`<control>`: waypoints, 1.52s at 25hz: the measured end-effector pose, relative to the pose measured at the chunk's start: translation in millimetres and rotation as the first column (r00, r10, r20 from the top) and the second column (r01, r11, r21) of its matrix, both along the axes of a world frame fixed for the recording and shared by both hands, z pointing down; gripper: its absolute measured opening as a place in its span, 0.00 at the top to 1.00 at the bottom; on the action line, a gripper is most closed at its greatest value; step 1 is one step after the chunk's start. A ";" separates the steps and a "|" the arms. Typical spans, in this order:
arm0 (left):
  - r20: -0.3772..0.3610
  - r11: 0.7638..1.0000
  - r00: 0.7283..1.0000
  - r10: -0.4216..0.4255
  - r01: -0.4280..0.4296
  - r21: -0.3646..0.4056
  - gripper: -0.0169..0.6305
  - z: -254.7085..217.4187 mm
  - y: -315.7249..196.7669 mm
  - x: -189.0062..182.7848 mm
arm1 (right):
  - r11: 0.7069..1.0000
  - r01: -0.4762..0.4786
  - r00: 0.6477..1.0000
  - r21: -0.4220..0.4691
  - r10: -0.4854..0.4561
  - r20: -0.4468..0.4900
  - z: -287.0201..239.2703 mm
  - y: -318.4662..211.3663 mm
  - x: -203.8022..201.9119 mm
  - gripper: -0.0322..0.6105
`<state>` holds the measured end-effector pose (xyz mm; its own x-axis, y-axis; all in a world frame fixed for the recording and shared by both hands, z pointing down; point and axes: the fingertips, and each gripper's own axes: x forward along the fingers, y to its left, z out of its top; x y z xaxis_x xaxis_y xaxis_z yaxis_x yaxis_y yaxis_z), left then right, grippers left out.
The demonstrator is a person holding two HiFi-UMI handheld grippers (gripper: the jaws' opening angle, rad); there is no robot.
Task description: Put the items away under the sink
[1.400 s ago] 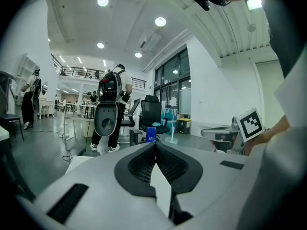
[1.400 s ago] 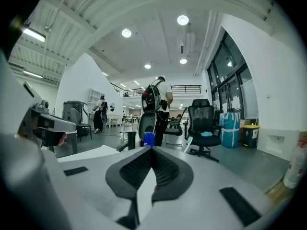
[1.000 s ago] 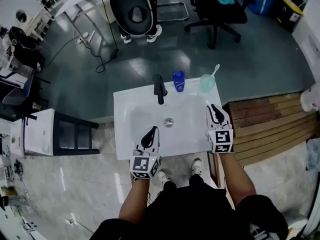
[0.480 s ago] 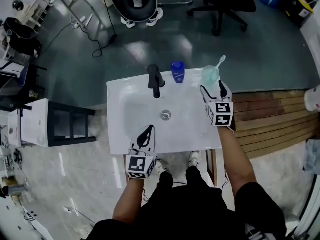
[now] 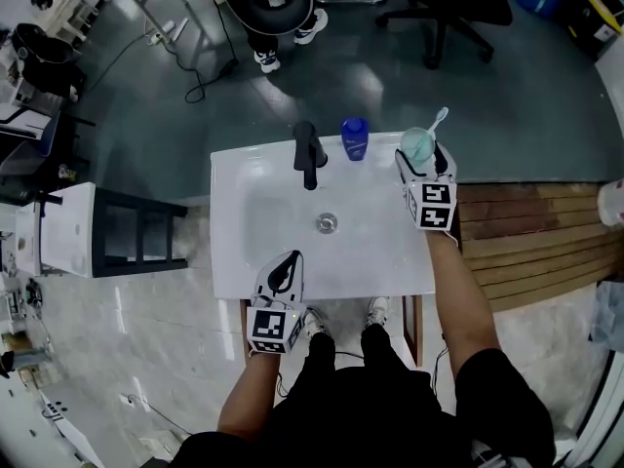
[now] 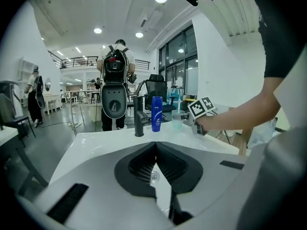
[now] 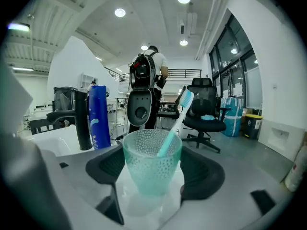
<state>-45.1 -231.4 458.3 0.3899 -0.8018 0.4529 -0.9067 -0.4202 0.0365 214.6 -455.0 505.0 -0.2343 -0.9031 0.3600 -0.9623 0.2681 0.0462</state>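
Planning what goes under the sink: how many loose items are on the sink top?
3. A blue bottle beside the tap; a green cup between the jaws of the right gripper, which have just been opening; a toothbrush standing in that cup. None seem hidden.

Sink (image 5: 255,252) w/ bottle (image 5: 354,137), cup (image 5: 417,146)

Head view looks steeply down on the sink (image 5: 263,213) — both gripper views look low across it, sharing the faucet (image 5: 308,154).
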 end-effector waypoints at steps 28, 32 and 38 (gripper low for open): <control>-0.163 0.995 0.986 -0.015 0.031 0.094 0.94 -53.0 63.0 -64.6 | 0.974 0.009 0.999 0.226 -0.019 0.043 -138.4 203.0 -76.7 0.39; -0.175 0.992 0.984 0.025 -0.004 0.123 0.94 -64.0 76.1 -74.8 | 0.971 0.009 0.998 0.238 -0.024 0.057 -151.8 249.0 -95.9 0.39; -0.181 0.985 0.977 0.113 -0.086 0.148 0.94 -74.7 102.8 -82.9 | 0.966 -0.002 0.998 0.258 -0.016 0.067 -168.5 308.6 -125.7 0.39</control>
<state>-128.0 -128.6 383.6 0.5384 -0.8044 0.2512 -0.8425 -0.5209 0.1374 88.9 -146.3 336.4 -0.2567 -0.9614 0.0987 -0.9637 0.2623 0.0494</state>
